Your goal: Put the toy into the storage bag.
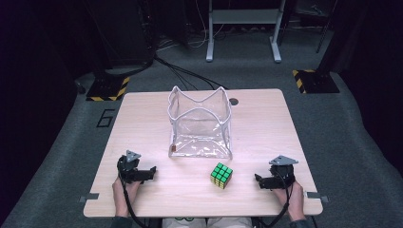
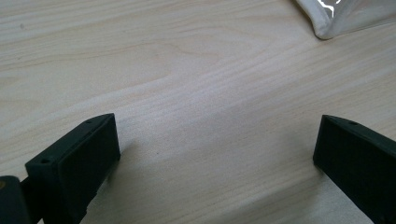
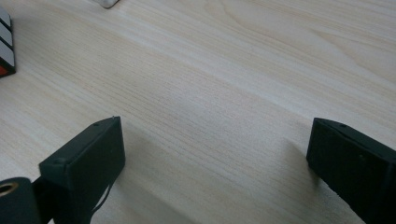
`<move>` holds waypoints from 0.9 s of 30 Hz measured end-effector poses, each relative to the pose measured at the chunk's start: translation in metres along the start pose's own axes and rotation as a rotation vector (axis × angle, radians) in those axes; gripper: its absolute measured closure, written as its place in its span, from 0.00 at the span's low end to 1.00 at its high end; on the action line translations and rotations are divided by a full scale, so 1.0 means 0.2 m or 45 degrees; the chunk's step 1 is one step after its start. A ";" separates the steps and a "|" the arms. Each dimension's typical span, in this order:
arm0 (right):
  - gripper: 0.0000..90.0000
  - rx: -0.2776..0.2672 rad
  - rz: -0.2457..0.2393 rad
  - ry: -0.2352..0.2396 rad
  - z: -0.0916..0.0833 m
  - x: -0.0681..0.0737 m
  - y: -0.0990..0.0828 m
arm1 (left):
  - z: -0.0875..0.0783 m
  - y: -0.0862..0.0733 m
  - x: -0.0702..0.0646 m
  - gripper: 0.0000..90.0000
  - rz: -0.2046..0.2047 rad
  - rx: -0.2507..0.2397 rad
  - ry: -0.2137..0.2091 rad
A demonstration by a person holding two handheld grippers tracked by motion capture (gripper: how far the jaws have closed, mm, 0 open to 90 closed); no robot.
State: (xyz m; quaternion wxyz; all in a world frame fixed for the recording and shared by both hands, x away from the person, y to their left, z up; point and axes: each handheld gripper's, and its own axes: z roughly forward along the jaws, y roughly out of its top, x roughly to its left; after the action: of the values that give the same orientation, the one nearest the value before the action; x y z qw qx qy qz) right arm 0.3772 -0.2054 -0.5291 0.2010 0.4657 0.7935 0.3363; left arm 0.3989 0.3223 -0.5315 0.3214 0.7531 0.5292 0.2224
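1. Pale wooden counter (image 1: 142,118) is seen on grey carpet, with dark equipment behind.
2. Left tongs (image 1: 153,171) and right tongs (image 1: 257,179) are rested near the front edge, both released and empty.
3. No grasp is yet begun; the puzzle cube (image 1: 221,175) is placed between them, nearer the right.
4. A reach toward the cube is judged next.
5. A clear plastic bag (image 1: 199,124) is stood open just behind; nothing is seen blocking the way.
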 end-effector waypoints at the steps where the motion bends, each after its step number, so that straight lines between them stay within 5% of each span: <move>1: 0.03 -0.003 0.016 -0.010 0.00 0.00 0.00 | 0.00 0.00 0.00 0.00 0.000 0.000 0.000; 27: 0.01 0.026 -0.011 0.002 -0.03 0.04 0.05 | 0.00 0.00 0.00 0.00 0.000 -0.001 0.000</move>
State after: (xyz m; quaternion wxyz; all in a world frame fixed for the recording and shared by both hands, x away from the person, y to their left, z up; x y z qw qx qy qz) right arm 0.3767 -0.1974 -0.5183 0.1971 0.4640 0.7991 0.3275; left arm 0.3989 0.3222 -0.5315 0.3216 0.7530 0.5292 0.2225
